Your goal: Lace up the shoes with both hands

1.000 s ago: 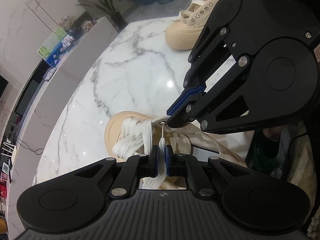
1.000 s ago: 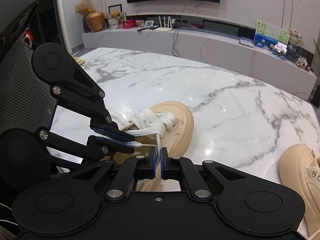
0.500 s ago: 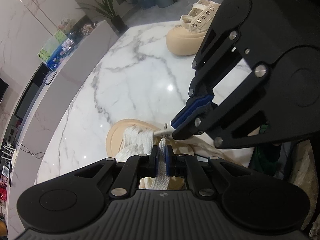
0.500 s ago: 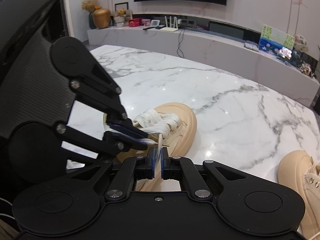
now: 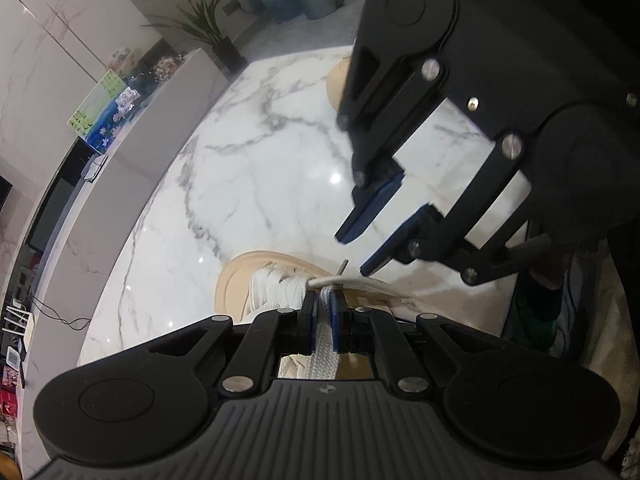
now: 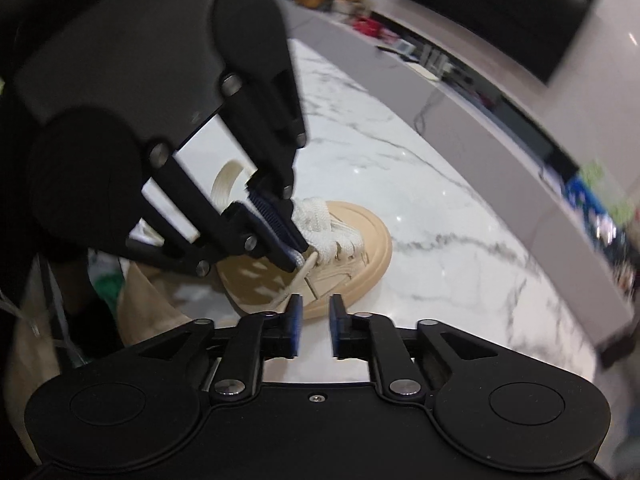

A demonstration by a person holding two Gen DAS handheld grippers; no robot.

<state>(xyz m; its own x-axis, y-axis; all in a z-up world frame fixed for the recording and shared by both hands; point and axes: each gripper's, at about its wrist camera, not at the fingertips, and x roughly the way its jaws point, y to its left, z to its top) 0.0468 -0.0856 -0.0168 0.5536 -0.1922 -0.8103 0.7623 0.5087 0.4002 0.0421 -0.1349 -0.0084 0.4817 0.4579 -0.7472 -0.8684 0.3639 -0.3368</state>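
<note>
A beige shoe [image 5: 236, 280] [image 6: 360, 268] with a white lace [image 6: 324, 220] stands on the marble table [image 5: 260, 184]. My left gripper [image 5: 324, 310] [image 6: 298, 254] is shut on a strand of the lace over the shoe's tongue. The strand's thin end [image 5: 340, 276] [image 6: 298, 276] sticks out past it. My right gripper [image 5: 354, 254] [image 6: 312, 314] hovers just above that end, rolled to one side. Its jaws are opening and nothing lies between the pads. The lace end runs beside its left finger [image 6: 294, 320].
A second beige shoe [image 5: 336, 80] stands farther back on the table, mostly behind my right gripper. A long low cabinet [image 6: 500, 128] and a wall TV [image 6: 500, 12] lie beyond the table's edge. The person's green clothing [image 5: 532, 316] is near the front edge.
My right gripper has rolled and opened, letting go of the lace end it pinched before. My left gripper keeps its grip on the lace and has hardly moved.
</note>
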